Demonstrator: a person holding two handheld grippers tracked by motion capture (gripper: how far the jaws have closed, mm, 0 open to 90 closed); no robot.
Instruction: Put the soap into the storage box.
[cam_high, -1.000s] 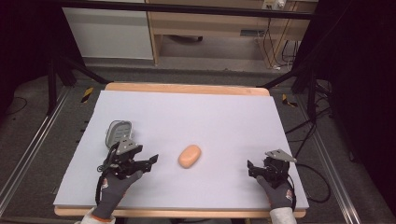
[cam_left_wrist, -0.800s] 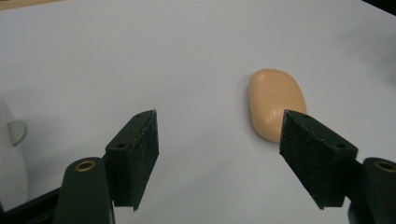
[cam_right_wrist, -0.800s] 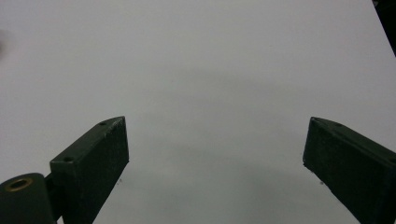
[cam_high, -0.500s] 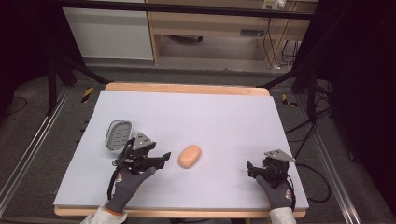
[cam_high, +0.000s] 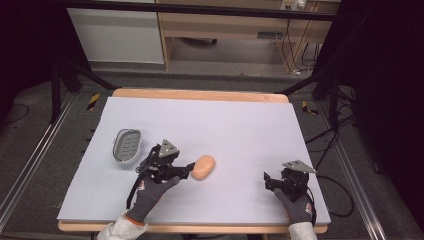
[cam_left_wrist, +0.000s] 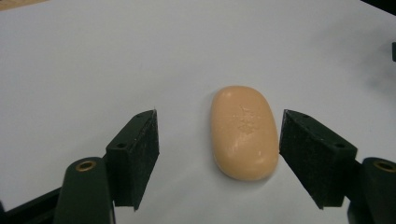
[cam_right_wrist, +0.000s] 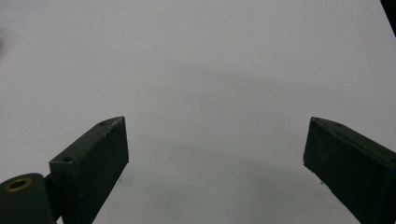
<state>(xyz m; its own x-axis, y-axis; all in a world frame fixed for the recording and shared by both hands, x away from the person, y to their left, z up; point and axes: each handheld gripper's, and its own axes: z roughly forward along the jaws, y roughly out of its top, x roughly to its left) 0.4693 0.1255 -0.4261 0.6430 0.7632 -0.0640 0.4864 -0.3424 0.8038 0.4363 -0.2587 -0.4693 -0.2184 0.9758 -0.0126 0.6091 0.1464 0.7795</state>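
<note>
over the last second my left gripper (cam_high: 186, 170) had slid away from the soap dish (cam_high: 126, 146) and across toward the soap bar (cam_high: 203, 167), so the dish that my hand had been covering now lay in the open behind it, near the table's (cam_high: 240, 125) left edge. that shift told me the reach was nearly finished and the grasp was the step at hand: in the left gripper view my fingers (cam_left_wrist: 135, 154) were spread wide with the soap bar (cam_left_wrist: 243, 132) lying between them, sitting closer to the right one, which looked just beside it, while a clear gap remained on the other side. nothing was pinched yet; the bar rested flat on the table, a little left of the middle of its near half. i judged that a small sideways correction would centre it before closing, since a smooth rounded bar could squirt out of an uneven squeeze. the soap dish was a grey oval tray with a ribbed floor, and it held nothing, standing apart from the bar and ready to receive it. my right gripper (cam_high: 270, 181) had stayed parked near the table's right front corner, its fingers (cam_right_wrist: 91, 163) spread over bare table, holding nothing.
</note>
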